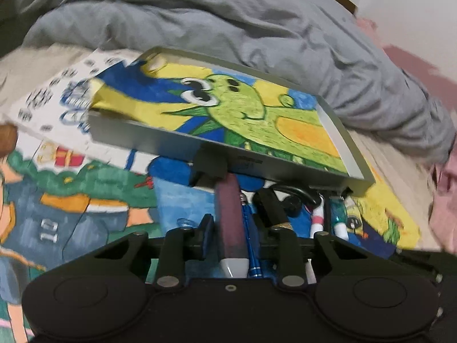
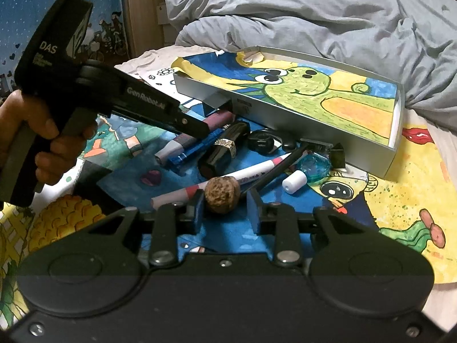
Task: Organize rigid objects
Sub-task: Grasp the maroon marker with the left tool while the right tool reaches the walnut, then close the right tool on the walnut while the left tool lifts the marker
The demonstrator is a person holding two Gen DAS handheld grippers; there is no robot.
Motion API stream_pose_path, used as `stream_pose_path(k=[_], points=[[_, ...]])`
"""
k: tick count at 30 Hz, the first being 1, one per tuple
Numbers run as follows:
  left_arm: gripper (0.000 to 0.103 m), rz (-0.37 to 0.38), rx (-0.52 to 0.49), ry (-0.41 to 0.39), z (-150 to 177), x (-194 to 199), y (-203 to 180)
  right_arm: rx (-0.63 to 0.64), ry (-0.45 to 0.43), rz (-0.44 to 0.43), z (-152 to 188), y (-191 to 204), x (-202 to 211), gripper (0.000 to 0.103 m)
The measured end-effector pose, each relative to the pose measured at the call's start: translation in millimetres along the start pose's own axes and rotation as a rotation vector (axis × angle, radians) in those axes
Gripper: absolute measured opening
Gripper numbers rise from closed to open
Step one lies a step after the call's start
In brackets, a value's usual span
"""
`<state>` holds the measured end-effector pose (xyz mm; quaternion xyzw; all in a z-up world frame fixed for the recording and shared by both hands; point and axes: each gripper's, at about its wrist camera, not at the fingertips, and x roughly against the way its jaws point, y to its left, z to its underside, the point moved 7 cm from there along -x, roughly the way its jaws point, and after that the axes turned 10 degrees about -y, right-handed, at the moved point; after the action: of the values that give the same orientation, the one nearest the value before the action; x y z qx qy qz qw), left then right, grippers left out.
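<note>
Right gripper (image 2: pixel 225 210) is hovering low, fingers apart, bracketing the walnut (image 2: pixel 223 195) without clamping. Left gripper (image 2: pixel 212 105) is pinching the silver tray (image 2: pixel 395 131) by its near wall, tilting it up, probably to receive the clutter on the drawings.

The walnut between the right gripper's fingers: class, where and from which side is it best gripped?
Grip the walnut across its widest middle, coming in low from the near side, as the right gripper is already lined up. It is round and rough, lying loose on the blue drawing, so a grip off-centre would probably squirt it out. The white marker lies just behind it, so don't reach deep.
</note>
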<state>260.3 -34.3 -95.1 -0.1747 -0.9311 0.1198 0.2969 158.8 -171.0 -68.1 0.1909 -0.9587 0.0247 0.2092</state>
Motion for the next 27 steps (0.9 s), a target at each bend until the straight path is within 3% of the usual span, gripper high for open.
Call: stream_pose_path(k=[4,13,14,21,27], points=[[0.025,-0.011,0.016,0.007,0.4,-1.2,5.2,-0.004,-0.008,0.004,-0.1,0.8,0.0,0.023],[0.024,-0.073,-0.120,0.044,0.9,-7.8,-10.0,-0.002,-0.001,-0.003,1.2,6.7,-5.9,0.022],[0.024,-0.081,-0.118,0.046,1.1,-6.9,-11.3,-0.002,-0.001,-0.009,0.9,7.5,-5.4,0.019],[0.023,-0.107,-0.087,0.045,11.0,15.2,-17.0,0.030,-0.008,-0.018,-4.1,11.4,1.2,0.018],[0.023,-0.126,-0.026,-0.034,14.6,50.1,-25.9,0.029,-0.093,-0.003,-25.1,10.7,21.0,0.018]])
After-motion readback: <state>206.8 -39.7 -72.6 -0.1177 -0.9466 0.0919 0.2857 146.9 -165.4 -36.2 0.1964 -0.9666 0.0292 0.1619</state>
